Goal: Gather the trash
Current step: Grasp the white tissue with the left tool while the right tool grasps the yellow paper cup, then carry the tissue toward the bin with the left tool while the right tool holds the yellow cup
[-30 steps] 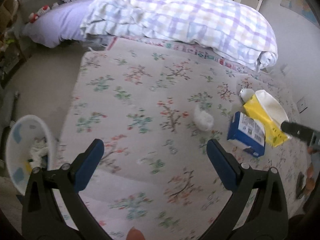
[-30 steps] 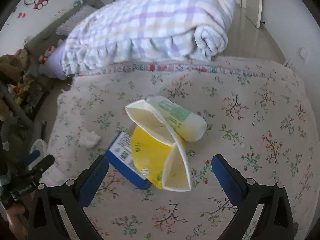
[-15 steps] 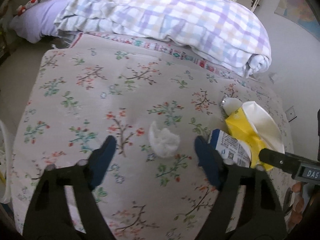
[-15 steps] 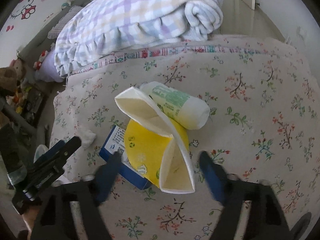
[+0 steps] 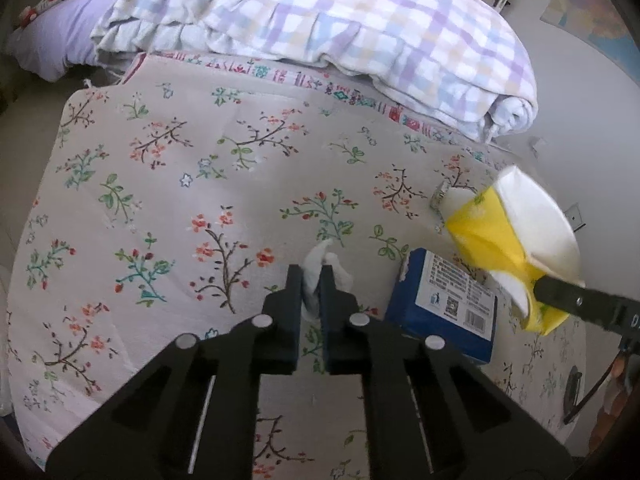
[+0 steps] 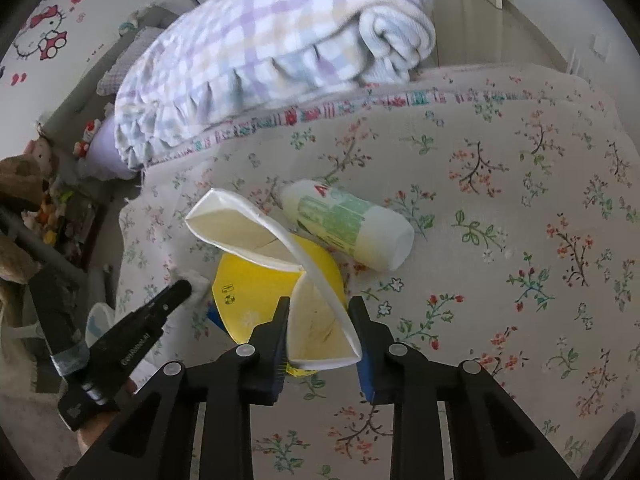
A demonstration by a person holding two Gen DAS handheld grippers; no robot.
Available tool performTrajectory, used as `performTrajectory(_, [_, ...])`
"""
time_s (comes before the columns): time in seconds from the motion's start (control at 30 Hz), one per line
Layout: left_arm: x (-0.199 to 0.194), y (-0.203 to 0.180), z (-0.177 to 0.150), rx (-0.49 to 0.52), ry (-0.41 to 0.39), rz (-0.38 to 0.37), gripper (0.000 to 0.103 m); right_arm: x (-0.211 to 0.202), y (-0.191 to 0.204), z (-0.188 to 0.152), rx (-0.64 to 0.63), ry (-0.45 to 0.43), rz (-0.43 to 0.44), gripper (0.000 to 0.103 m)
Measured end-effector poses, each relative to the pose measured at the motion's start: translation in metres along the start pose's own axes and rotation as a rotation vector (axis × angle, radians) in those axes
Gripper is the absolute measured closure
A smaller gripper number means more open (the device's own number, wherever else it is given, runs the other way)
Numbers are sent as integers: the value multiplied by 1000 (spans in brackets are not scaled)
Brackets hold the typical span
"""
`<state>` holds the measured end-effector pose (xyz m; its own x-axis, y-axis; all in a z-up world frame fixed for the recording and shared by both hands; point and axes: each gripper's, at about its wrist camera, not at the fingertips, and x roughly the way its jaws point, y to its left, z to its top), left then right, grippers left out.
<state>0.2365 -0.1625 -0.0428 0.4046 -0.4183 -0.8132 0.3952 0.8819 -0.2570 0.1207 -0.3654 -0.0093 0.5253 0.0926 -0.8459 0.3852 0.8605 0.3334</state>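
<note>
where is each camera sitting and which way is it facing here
Left wrist view: sits on the left hand-held gripper, looking down along its fingers at the floral bedspread; its jaws are shut on a white tissue.
Right wrist view: sits on the right hand-held gripper, looking down at the bed; its jaws are closing around the crushed yellow paper cup, beside a white bottle.
Shared: each view shows the other gripper, the cup, tissue, blue box and plaid blanket.
</note>
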Motion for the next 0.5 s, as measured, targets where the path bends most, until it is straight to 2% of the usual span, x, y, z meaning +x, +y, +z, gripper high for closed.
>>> performTrajectory(0.27, [-27, -3, -5, 58, -24, 14, 94, -15, 16, -7, -15, -41, 18, 74])
performTrajectory(0.5, [-59, 18, -16, 51, -36, 34, 94, -19, 33, -19, -63, -39, 20, 74])
